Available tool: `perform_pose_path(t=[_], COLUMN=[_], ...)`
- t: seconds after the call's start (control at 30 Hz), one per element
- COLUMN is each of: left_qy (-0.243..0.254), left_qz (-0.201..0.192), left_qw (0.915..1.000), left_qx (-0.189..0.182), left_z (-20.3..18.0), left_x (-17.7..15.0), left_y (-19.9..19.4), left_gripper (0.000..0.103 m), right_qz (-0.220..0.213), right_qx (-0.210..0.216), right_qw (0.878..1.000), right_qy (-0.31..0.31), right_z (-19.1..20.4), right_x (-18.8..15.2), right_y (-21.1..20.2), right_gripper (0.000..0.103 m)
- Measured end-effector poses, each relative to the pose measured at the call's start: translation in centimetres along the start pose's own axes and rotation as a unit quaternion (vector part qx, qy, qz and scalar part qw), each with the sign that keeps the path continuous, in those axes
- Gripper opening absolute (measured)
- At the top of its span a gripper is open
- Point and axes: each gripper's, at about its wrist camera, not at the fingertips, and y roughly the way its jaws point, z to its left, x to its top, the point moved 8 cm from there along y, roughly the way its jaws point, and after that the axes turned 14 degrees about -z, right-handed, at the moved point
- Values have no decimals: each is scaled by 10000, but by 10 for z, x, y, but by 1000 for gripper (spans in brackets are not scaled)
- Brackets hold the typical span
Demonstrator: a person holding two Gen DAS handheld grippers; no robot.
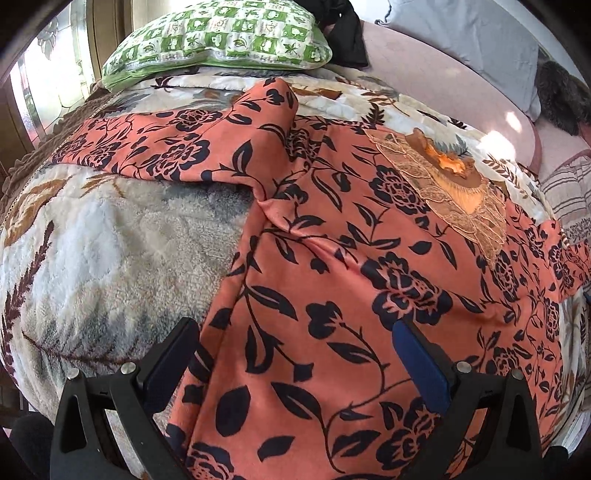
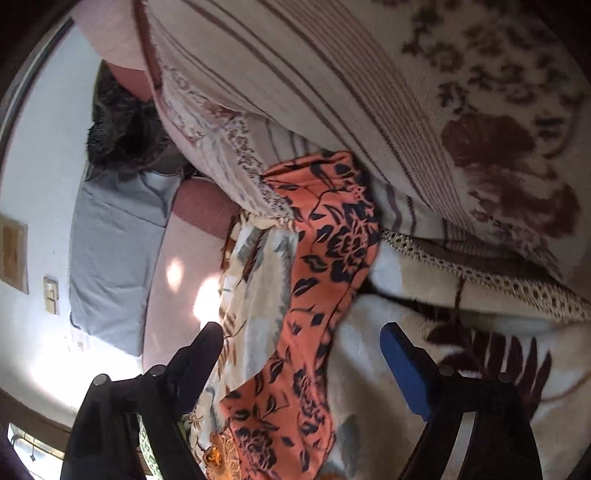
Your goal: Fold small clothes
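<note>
An orange top with a dark floral print (image 1: 332,280) lies spread flat on a plush blanket (image 1: 110,251), its lace neckline (image 1: 454,192) toward the right and one sleeve (image 1: 177,144) stretched out to the left. My left gripper (image 1: 295,332) is open and empty, its fingers straddling the garment's lower left edge. In the right wrist view the garment's other sleeve (image 2: 325,258) runs up toward a striped quilt. My right gripper (image 2: 301,336) is open and empty, hovering over that sleeve with nothing between its fingers.
A green checked pillow (image 1: 221,33) and a black cloth (image 1: 347,37) lie at the blanket's far end. A grey pillow (image 2: 110,258) rests on the pink headboard (image 2: 177,266). A striped quilt (image 2: 332,92) is heaped beside the sleeve. A window (image 1: 48,74) is far left.
</note>
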Motion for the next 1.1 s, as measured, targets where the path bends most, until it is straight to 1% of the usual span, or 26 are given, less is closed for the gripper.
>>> perform_pose_path(t=[0.03,0.1,0.13,0.2,0.23,0.27,0.3,0.33,0.4,0.47,0.5,0.57,0.63,0.7,0.73,0.77,0.8,0.83,0.87,0.9,0.93,0.97,1.0,1.03,1.1], left_qy=[14,49,57,34,7,-24,-59,-99,-184,-284,-335,-442,-596,-743,-791,-839,-893,-959,-1028,-1091,-1135,-1148,-1137,-1114,-1115], left_qz=[-8,-16,-22,-18,-17,-29,-64,-113,-223,-363,-430,-569,-695,-774,-785,-785,-769,-753,-747,-733,-717,-714,-725,-743,-748], left_qw=[10000,9999,9999,9999,9999,9999,9999,9999,9996,9989,9985,9973,9956,9939,9935,9931,9927,9922,9915,9910,9905,9903,9904,9905,9905], left_qx=[25,86,99,112,105,101,92,76,13,-55,-97,-167,-190,-242,-242,-241,-250,-261,-265,-270,-291,-315,-319,-309,-309], left_z=[2,6,8,13,16,19,22,26,32,39,43,53,65,77,83,89,94,100,104,109,112,115,117,119,118], left_x=[1,2,2,1,1,1,3,4,9,13,15,17,17,14,12,10,7,5,3,2,1,0,0,-1,-1], left_y=[2,5,5,5,4,3,1,-2,-8,-18,-23,-35,-46,-56,-59,-61,-62,-63,-64,-66,-67,-69,-70,-71,-70], left_gripper=[103,103,103,103,103,103,103,103,103,103,103,103,103,103,103,103,103,103,103,103,103,103,103,103,103], right_qz=[6,-17,-44,-80,-44,3,6,-125,-205,-233,-205,-99,70,348,423,450,576,897,1339,1691,1892,2123,2320,2412,2395], right_qx=[-72,-234,-355,-572,-709,-692,-490,-451,-116,444,749,1336,1943,2431,2574,2624,2596,2536,2364,2099,1845,1597,1377,1289,1401], right_qw=[10000,9995,9991,9978,9965,9960,9965,9944,9872,9760,9697,9518,9302,9060,8942,8861,8793,8686,8576,8479,8380,8297,8270,8329,8516], right_qy=[-49,-195,-225,-317,-450,-566,-684,-948,-1574,-2120,-2318,-2759,-3114,-3448,-3638,-3794,-3952,-4162,-4367,-4565,-4774,-4910,-4932,-4811,-4448], right_z=[-2,-3,-7,-11,-12,-8,4,20,68,133,164,228,282,315,326,329,325,313,295,268,238,210,188,172,161], right_x=[2,8,12,16,16,15,14,13,2,-20,-37,-87,-151,-223,-262,-299,-337,-384,-428,-468,-503,-524,-537,-539,-525], right_y=[13,32,41,55,59,60,58,50,34,10,-4,-36,-71,-103,-115,-122,-122,-118,-105,-94,-88,-77,-71,-73,-79], right_gripper=[76,71,66,64,56,45,5,5,5,5,5,5,5,5,7,8,10,30,53,100,100,100,100,100,100])
